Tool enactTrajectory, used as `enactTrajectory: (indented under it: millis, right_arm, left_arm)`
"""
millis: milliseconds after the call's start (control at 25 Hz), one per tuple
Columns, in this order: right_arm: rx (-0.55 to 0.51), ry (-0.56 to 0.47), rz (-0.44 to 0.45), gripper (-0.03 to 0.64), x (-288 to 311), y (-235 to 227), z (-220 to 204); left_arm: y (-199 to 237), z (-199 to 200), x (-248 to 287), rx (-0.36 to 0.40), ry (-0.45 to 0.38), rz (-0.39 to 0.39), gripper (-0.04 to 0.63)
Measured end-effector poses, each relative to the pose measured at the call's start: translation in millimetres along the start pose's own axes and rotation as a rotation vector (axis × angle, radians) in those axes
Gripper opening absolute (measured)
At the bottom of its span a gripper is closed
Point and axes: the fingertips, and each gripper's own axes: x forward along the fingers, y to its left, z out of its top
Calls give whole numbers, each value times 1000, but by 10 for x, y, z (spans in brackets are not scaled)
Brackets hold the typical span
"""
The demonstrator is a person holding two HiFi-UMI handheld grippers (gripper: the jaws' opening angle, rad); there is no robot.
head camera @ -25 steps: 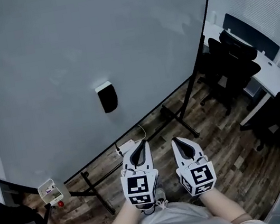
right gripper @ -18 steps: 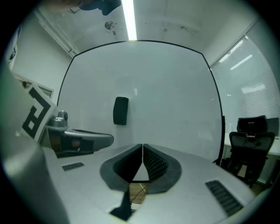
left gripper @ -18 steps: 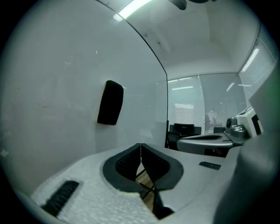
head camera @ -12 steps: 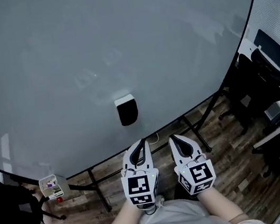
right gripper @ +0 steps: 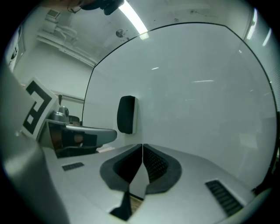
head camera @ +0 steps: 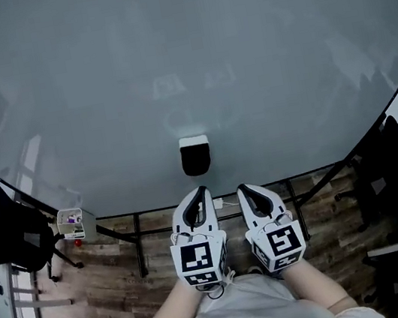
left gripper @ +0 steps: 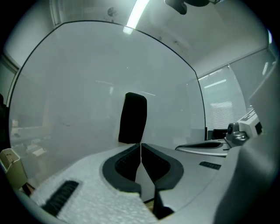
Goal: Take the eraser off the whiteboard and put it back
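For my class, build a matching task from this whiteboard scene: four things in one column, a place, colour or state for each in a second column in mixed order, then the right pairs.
Column one
1. eraser
2. left hand-held gripper
3. floor
4. whiteboard

Column two
A. brown wood planks
B. large pale surface that fills most of the head view
C. jaws shut, nothing between them
D. dark block stuck low on the board, ahead of both hands

Pairs: 1-D, 2-C, 3-A, 4-B
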Motion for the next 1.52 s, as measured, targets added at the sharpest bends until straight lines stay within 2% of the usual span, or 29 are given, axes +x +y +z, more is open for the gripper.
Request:
enactTrajectory:
  millis: [120,160,200,320,440,600,960,1280,1520]
  right_arm:
    - [-4,-1,48,28,56,-21,5]
    - [-7,-3,61,28,69,-25,10]
    - [-9,-3,72,28,79,-29,14]
    - [-11,0,93,28,101,-43,12]
    - [-7,3,100,28,128,-79,7]
    - [11,14,108,28,156,-64,-35]
    - [11,43,76,28,184,-149,-126]
    - [32,40,43,28,192,-236,-125]
    - [41,41,44,28,146,-237,-116]
  left_arm:
    - [-9,77,17,-18,-10,28,25]
    - [-15,99,35,-27,-10,33,83]
    - [-20,112,56,-33,-7,39,175]
    - [15,159,104,-18,11,87,236]
    - [76,293,163,10,13,143,249]
    - [169,420,240,21,-8,179,270]
    - [234,443,489,-23,-1,160,276]
    - [283,435,515,43,-36,209,275]
    - [282,417,471,77,-45,196,259]
